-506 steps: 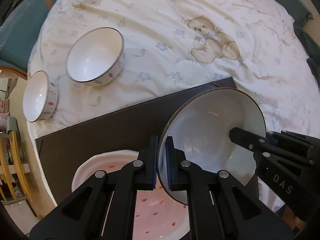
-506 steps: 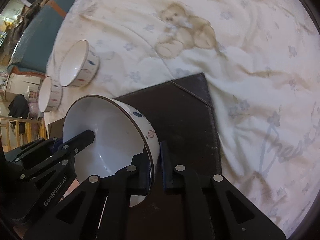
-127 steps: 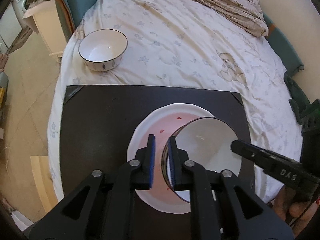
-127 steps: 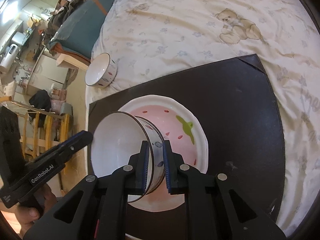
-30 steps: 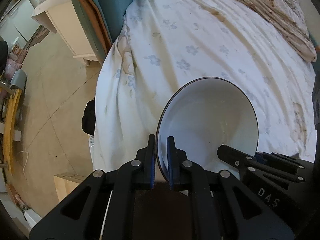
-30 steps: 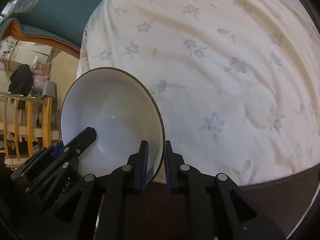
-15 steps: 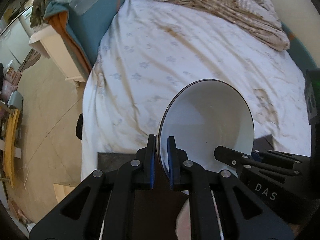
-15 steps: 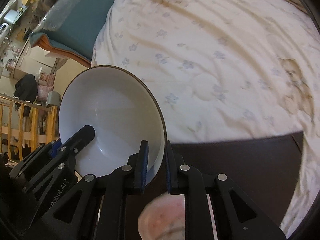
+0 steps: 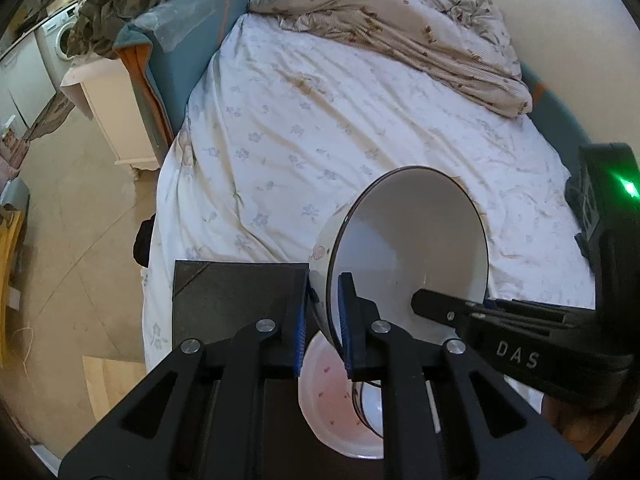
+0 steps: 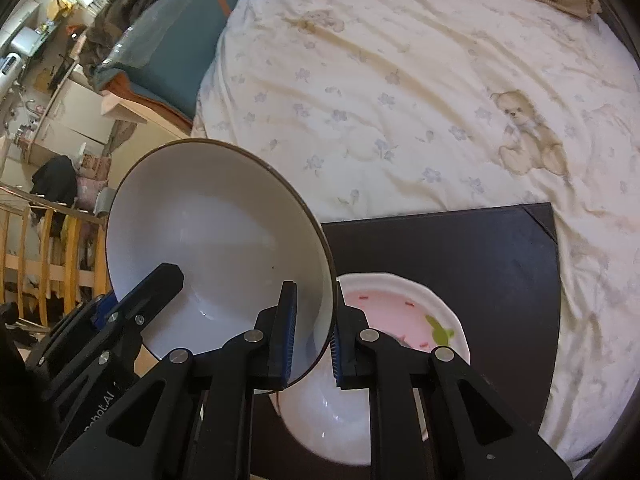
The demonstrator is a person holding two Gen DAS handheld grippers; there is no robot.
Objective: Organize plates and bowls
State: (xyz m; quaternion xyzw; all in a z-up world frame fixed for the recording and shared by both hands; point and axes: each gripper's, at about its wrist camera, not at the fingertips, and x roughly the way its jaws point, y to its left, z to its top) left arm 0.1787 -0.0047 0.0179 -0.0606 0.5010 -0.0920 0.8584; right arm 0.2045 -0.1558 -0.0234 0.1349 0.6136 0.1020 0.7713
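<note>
1. White bowl [image 9: 412, 248], held tilted in the air above the dark board [image 9: 236, 292] that lies on the bed [image 9: 320, 128]; its open side faces both cameras.
2. Left hand-held gripper [image 9: 323, 320]: narrow, its blue pads pinching the bowl's rim wall; the jaws have just been opening slightly, with the rim between them.
3. Right hand-held gripper [image 10: 313, 336]: narrow, clamped on the opposite rim.
4. Pink plate [image 10: 404, 304], on the board directly below the bowl, with another white bowl [image 10: 332, 420] resting on it.
5. Risk: if the left pinch loosens further, the bowl probably pivots on the right grip and drops onto the stack.
6. Risk: lowering it this tilted would likely strike rim against rim, chipping or nesting crookedly.
</note>
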